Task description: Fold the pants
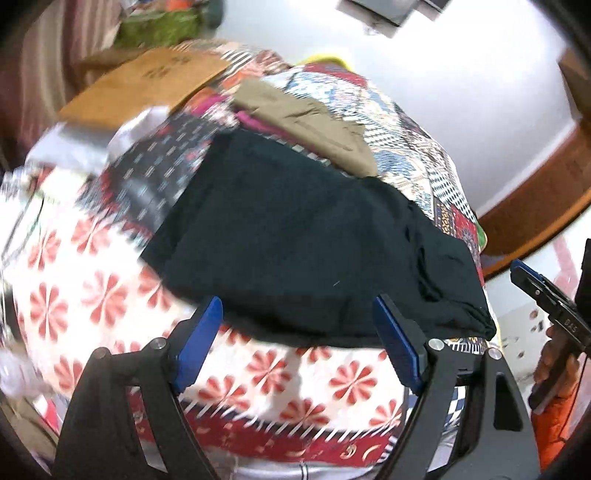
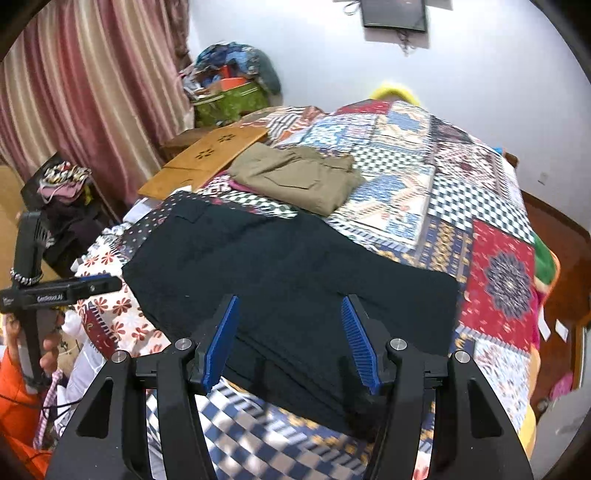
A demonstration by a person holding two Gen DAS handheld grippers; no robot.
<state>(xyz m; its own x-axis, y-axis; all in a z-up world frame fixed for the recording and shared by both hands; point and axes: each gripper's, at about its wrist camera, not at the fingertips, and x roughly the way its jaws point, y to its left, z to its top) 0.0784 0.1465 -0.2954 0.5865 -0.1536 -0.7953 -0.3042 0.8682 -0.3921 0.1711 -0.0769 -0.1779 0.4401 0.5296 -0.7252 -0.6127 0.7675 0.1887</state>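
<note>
Dark, nearly black pants lie folded flat on the patchwork bedspread; they also show in the right wrist view. My left gripper is open and empty, its blue pads just short of the pants' near edge. My right gripper is open and empty, with its fingers over the pants' near edge. The left gripper appears at the left of the right wrist view, and the right gripper at the right edge of the left wrist view.
Folded khaki pants lie further back on the bed. A wooden lap tray rests at the bed's far left. Curtains, a cluttered green box and a wall screen stand behind. The floor lies to the right.
</note>
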